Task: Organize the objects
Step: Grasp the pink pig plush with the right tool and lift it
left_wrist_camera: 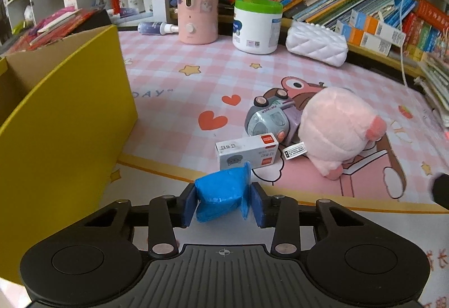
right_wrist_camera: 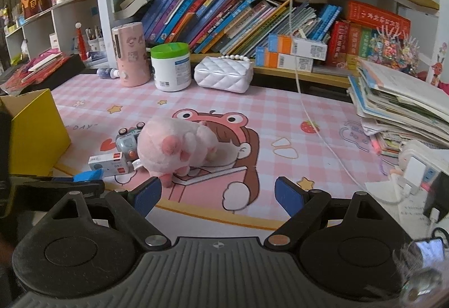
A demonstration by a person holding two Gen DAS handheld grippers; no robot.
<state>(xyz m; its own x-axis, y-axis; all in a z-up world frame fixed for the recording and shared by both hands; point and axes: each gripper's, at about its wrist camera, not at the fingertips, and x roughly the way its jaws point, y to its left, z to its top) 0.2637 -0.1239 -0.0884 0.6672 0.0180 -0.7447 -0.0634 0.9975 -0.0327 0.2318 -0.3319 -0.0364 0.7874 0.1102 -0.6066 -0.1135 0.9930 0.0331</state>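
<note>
Your left gripper (left_wrist_camera: pixel 223 202) has its fingers pinched on the blue pack (left_wrist_camera: pixel 221 197), soft and light, so hold its middle gently; right gripper (right_wrist_camera: pixel 217 195) gapes empty.

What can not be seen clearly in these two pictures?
- Yellow box inside: left view, its near wall hides the bottom.
- Toy car: right view, plush covers part of it.
- White box print: left view, too small to read.
- Blue packet: left tool pads hide its sides.
</note>
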